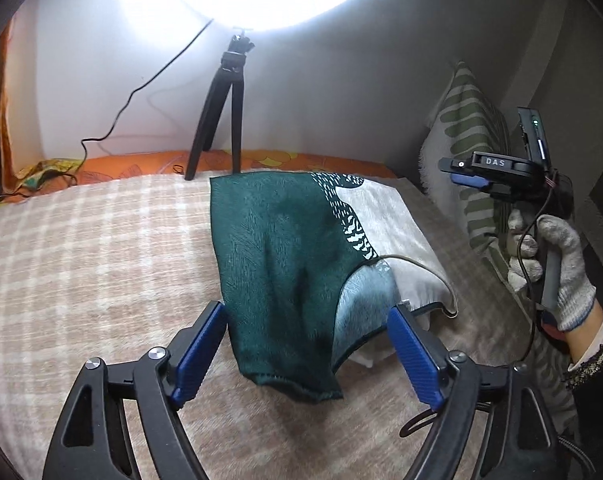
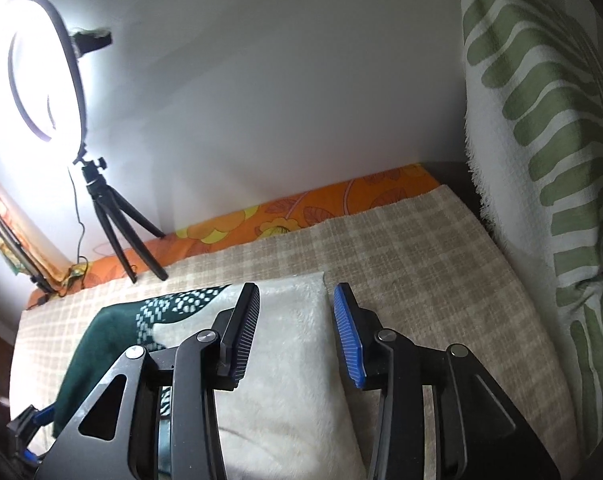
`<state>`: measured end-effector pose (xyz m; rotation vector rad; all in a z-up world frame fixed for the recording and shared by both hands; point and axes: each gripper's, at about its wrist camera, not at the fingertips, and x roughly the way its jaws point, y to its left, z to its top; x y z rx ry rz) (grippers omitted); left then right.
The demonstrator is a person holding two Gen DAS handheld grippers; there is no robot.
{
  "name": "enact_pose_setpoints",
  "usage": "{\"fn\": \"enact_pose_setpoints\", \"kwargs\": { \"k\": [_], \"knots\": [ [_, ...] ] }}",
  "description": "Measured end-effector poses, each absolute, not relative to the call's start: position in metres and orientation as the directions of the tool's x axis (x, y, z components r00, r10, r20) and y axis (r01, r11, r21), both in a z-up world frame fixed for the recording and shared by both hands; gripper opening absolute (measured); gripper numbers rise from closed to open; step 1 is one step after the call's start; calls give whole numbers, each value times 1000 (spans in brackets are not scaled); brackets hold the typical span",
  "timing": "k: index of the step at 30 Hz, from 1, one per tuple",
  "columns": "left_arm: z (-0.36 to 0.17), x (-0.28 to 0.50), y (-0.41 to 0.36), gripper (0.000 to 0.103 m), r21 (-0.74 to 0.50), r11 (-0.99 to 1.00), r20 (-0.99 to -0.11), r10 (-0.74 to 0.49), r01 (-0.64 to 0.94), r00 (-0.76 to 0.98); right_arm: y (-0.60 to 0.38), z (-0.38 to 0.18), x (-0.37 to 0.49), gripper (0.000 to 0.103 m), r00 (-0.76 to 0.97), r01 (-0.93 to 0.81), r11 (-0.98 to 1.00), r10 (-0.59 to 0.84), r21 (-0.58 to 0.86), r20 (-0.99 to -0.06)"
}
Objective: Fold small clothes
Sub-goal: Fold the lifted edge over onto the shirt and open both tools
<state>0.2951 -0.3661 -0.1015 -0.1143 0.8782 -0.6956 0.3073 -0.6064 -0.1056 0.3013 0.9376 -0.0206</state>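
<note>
A small fleece garment (image 1: 281,240), dark green on one side and cream with a white pattern on the other, lies folded on the checked blanket (image 1: 81,260). My left gripper (image 1: 306,308) is open wide, its blue pads on either side of the garment's near green flap without pressing it. In the right wrist view my right gripper (image 2: 296,292) is open just above the cream part of the garment (image 2: 293,380), near its right edge. A gloved hand (image 1: 557,272) holds the right gripper (image 1: 461,172) at the right of the left wrist view.
A ring light on a black tripod (image 1: 221,112) stands at the blanket's far edge, its cable (image 1: 121,108) trailing left. A green-leaf cushion (image 2: 541,140) leans on the right. An orange floral sheet (image 2: 301,216) shows along the wall.
</note>
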Motion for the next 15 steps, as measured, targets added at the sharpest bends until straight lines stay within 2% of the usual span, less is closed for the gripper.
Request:
{"fn": "enact_pose_setpoints", "kwargs": {
  "k": [2,7,11,15],
  "knots": [
    [-94,290,-360,85,-355,782,-667,-596,513,447,-601,-99,304,48,600,143,959,113,245,-792],
    [-72,271,-344,88,-320,789,-649,-586,525,485,-585,-72,286,49,618,131,960,115,246,-777],
    [-55,253,-331,88,-309,788,-632,-588,532,505,-571,-49,267,61,644,117,961,120,253,-756],
    [-40,232,-317,91,-294,787,-616,-590,542,522,-553,-28,245,62,661,103,964,118,245,-742]
  ]
}}
